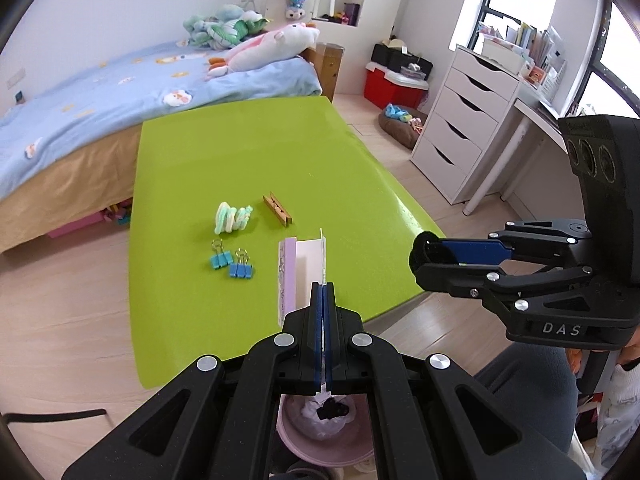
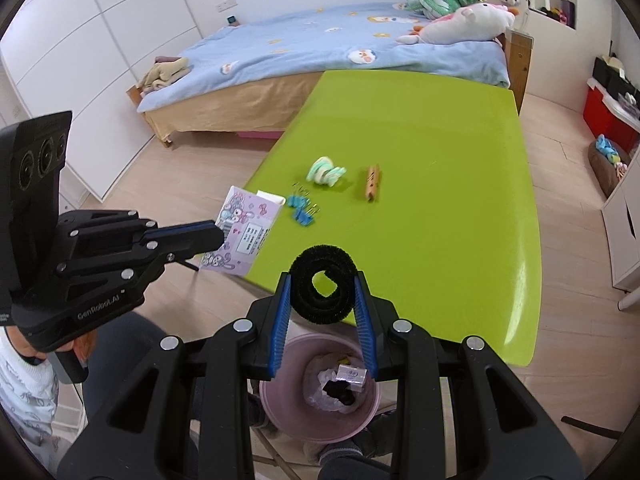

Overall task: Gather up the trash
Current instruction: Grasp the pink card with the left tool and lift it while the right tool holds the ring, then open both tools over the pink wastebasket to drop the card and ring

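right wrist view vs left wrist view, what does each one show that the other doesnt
Only the right wrist view shows the printed purple face of the box, the black roll as a full coil in the right gripper, and the white wardrobe. Only the left wrist view shows the white drawers and window. Both show the green table, clothespin, binder clips and pink bin.

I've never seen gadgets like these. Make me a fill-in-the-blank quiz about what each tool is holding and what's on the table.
1. The right tool grips a fuzzy coil coloured ____.
2. The left tool is shut on the flap of a purple cartoon-printed ____.
3. On the green table, beside the wooden clothespin, lie two binder clips coloured ____.
4. Below both tools stands a pink ____ lined with a bag.

Missing words: black; box; blue; bin
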`<state>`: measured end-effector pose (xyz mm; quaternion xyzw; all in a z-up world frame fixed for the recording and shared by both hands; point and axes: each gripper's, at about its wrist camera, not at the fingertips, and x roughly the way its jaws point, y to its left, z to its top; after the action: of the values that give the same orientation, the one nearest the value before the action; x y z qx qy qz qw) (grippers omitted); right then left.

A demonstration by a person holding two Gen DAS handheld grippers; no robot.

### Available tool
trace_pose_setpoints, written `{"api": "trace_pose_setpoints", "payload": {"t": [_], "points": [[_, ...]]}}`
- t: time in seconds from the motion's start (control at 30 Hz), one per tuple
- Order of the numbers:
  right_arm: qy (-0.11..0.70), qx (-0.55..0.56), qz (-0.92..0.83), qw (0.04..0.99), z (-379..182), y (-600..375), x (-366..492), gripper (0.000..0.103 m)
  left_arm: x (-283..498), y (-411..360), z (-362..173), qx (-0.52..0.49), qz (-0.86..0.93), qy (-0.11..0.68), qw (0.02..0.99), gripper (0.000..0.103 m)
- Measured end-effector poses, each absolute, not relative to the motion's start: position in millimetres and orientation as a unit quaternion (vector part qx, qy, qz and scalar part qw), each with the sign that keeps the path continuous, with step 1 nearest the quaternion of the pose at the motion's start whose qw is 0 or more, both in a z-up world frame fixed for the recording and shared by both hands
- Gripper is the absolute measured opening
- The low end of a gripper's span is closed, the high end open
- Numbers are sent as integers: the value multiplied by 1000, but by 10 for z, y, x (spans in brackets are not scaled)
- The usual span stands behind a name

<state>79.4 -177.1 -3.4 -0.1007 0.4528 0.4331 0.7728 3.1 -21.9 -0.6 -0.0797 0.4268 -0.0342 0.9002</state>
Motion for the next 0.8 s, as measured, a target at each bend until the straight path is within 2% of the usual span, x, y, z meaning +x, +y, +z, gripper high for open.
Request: {"api": "trace_pose_setpoints", "payload": {"t": [0.47,0.67,0.7,0.73,0.8], "points": [[479,-125,460,737,-359,-1867,279,31,-479,-297,-73,-92,-39,418,903,0],[494,-124,473,719,-488,-1827,198,34,-575,-294,-100,-95,-46,423,900,0],[495,-127,474,717,-500,-1819,189,43,-579,-295,-101,-95,-47,424,900,0],[495,-126,476,716,-507,-1831,185,64,-582,-296,-98,-94,-48,424,899,0],[496,-123,475,716,-507,-1834,192,87,-592,-306,-101,-93,-50,424,899,0]]}}
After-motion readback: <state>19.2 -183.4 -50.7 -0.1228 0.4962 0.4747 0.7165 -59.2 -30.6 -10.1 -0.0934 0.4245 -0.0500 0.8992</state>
